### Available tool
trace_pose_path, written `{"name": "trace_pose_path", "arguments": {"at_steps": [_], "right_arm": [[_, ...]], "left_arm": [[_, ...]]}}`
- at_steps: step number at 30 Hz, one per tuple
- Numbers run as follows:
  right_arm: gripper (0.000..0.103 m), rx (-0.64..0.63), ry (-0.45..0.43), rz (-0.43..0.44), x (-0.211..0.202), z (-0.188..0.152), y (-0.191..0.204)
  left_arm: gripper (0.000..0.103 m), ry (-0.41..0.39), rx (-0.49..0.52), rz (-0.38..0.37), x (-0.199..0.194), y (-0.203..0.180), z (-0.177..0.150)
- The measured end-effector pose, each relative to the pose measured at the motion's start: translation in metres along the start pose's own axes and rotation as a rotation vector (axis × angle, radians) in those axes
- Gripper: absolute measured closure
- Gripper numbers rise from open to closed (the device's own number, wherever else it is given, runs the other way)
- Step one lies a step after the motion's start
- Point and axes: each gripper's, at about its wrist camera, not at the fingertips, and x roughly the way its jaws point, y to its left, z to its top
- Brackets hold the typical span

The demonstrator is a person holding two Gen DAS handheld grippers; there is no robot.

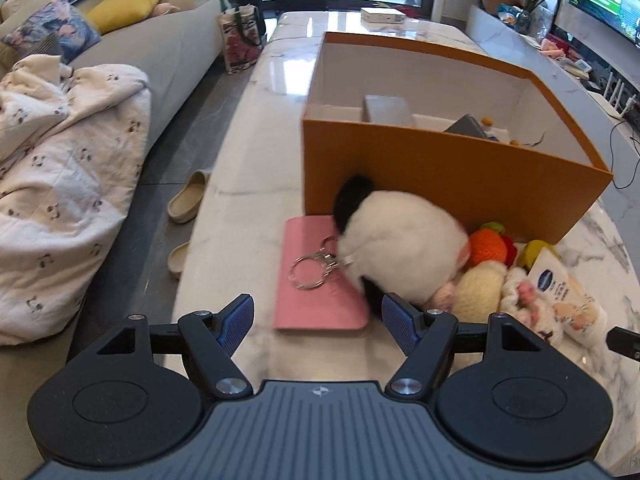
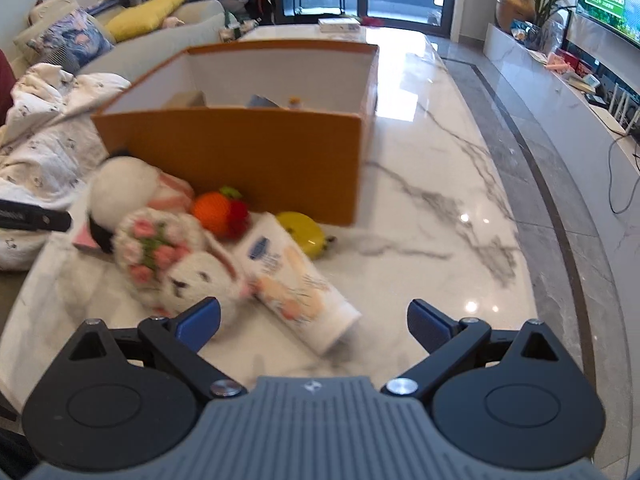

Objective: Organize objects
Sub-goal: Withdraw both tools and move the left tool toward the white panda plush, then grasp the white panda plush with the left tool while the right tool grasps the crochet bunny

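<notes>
An orange box (image 1: 440, 168) (image 2: 248, 152) stands on the marble table (image 1: 248, 152) with a few items inside. In front of it lie a black-and-white plush (image 1: 400, 240) (image 2: 120, 192) with a key ring (image 1: 316, 268), a pink notebook (image 1: 312, 304), a knitted orange (image 1: 486, 246) (image 2: 214, 210), a rabbit plush with flowers (image 2: 176, 264), a white lotion tube (image 2: 296, 280) (image 1: 568, 292) and a yellow round thing (image 2: 304, 234). My left gripper (image 1: 318, 322) is open over the notebook's near end. My right gripper (image 2: 314, 320) is open just before the tube's near end.
A grey sofa (image 1: 160, 52) with a white quilt (image 1: 60, 184) and cushions lies to the left. Slippers (image 1: 188, 196) sit on the floor beside the table. A TV (image 2: 612, 4) and low cabinet line the right wall. Bare marble (image 2: 440, 220) spreads right of the box.
</notes>
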Motion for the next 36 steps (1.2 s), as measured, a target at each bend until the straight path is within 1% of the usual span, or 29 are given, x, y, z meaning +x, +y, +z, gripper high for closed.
{"name": "trace_pose_path", "arguments": {"at_steps": [2, 5, 8, 11, 14, 18, 19, 20, 23, 25, 32, 36], "right_arm": [[0.003, 0.003, -0.003, 0.027, 0.004, 0.002, 0.0], [0.003, -0.042, -0.014, 0.095, 0.009, 0.003, 0.013], [0.003, -0.131, -0.045, 0.154, 0.013, 0.002, 0.034], [0.003, -0.227, -0.085, 0.188, 0.02, 0.0, 0.057], [0.003, -0.316, -0.112, 0.21, 0.029, -0.001, 0.076], [0.003, -0.418, -0.165, 0.222, 0.038, -0.005, 0.095], [0.003, -0.441, -0.172, 0.218, 0.041, -0.006, 0.099], [0.003, -0.458, -0.176, 0.212, 0.044, -0.006, 0.101], [0.003, -0.458, -0.162, 0.214, 0.054, -0.005, 0.104], [0.003, -0.445, -0.157, 0.227, 0.058, -0.003, 0.104], [0.003, -0.388, -0.168, 0.281, 0.073, 0.0, 0.101], [0.003, -0.413, -0.154, 0.262, 0.083, 0.001, 0.108]], "left_arm": [[0.02, -0.002, 0.014, -0.013, 0.002, -0.006, 0.003], [0.02, -0.008, 0.038, -0.029, 0.005, -0.015, 0.007], [0.02, -0.009, 0.051, -0.037, 0.01, -0.019, 0.012], [0.019, 0.002, 0.045, -0.048, 0.019, -0.019, 0.016], [0.014, 0.018, 0.003, -0.094, 0.028, -0.016, 0.021], [0.014, 0.053, -0.079, -0.174, 0.042, -0.014, 0.026], [0.013, 0.061, -0.092, -0.184, 0.045, -0.016, 0.027], [0.01, 0.062, -0.095, -0.182, 0.048, -0.018, 0.028], [0.005, 0.05, -0.082, -0.167, 0.051, -0.024, 0.03], [0.005, 0.039, -0.075, -0.166, 0.052, -0.027, 0.031], [0.004, 0.041, -0.08, -0.179, 0.056, -0.026, 0.032], [0.002, 0.04, -0.073, -0.177, 0.059, -0.03, 0.031]]}}
